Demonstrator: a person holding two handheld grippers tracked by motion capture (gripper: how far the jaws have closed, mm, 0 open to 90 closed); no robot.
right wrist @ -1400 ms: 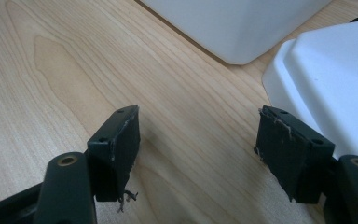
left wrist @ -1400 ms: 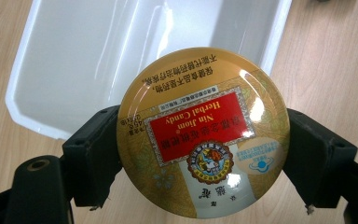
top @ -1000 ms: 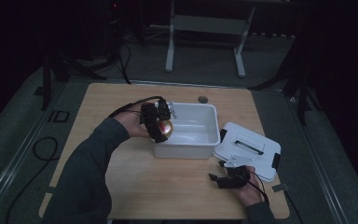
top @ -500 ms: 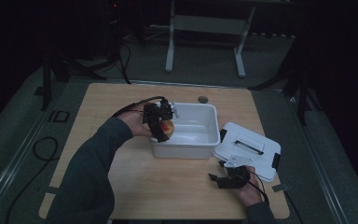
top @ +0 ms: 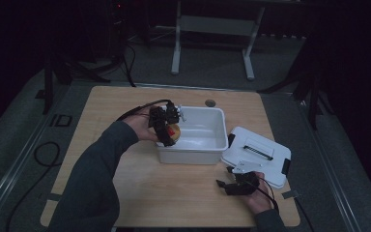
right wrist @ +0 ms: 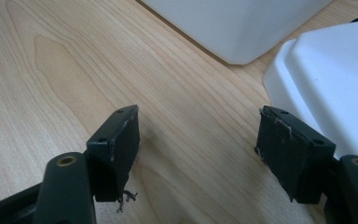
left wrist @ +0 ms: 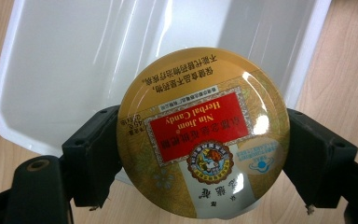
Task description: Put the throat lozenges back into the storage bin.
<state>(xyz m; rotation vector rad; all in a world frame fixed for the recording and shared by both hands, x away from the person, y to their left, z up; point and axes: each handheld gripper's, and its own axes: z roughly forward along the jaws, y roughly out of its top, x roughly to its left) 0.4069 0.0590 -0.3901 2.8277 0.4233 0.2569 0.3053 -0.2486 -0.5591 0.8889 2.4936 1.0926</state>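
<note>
**Candy tin clamped over the near-left rim of the bin**

Your left gripper (top: pixel 166 126) has its two black jaws pressed against opposite sides of the round candy tin (left wrist: pixel 203 133), one at each edge of the disc, so the tin is clamped flat-face toward the camera. Beyond the fingers lies the open white bin (left wrist: pixel 74 70); its rim runs just behind the tin, and bare interior opens out past the fingertips with nothing lying in it. To either side of the jaws you see the wooden table (left wrist: pixel 349 79), with the bin's wall close on the far side of the tin. In the high view the tin (top: pixel 173 134) sits at the bin's near-left corner, over the rim.

The tin is gold, round and glossy, with a red label panel reading "Nin Jiom Herbal Candy", a round emblem and lines of Chinese print, all seen upside down.

Your right gripper (right wrist: pixel 198 135) rests low over the table with its jaws spread wide and nothing between them. A white lid (right wrist: pixel 335 79) lies just beside the outer finger (right wrist: pixel 289 140), and the bin's corner stands ahead, apart from the fingertips.
</note>
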